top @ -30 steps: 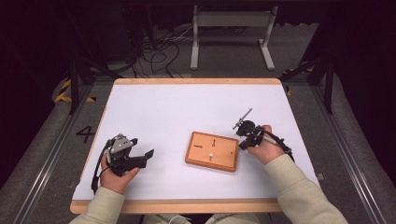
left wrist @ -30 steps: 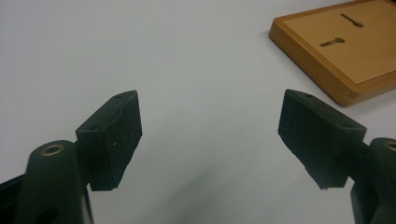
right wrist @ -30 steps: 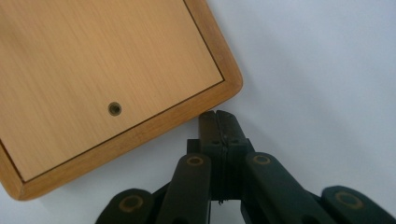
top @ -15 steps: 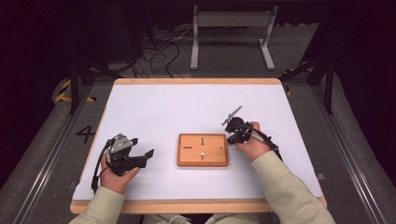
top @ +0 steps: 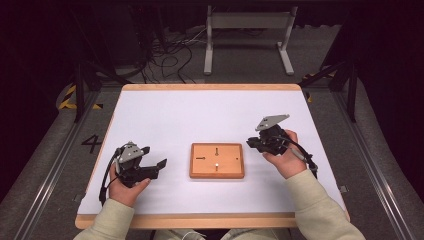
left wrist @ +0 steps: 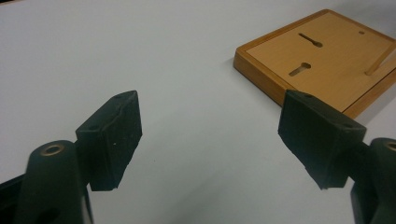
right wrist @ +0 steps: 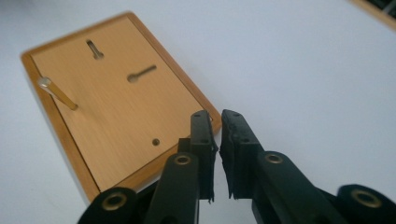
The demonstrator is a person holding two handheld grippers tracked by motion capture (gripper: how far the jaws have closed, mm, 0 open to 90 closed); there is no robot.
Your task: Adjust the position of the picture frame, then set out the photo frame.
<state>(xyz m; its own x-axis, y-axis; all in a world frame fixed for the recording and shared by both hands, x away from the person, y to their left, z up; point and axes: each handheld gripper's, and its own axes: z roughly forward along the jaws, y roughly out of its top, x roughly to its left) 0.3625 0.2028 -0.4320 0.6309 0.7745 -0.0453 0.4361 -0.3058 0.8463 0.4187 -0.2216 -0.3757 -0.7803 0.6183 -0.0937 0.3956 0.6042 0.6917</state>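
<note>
We see the white table (top: 200, 115) bare and open across its far half and down both sides. Sole obstacle: a low wooden board (top: 217, 160) near the front middle, with a thin peg (right wrist: 58, 93) standing up from it.

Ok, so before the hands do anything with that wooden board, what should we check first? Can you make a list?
1. Left gripper open with nothing between its jaws: ok.
2. Right gripper holding nothing, jaws nearly together: ok.
3. Wooden board lying flat on the white table: ok.
4. Brass peg standing in the board: ok.
5. Peg firmly seated: cannot tell.
</note>
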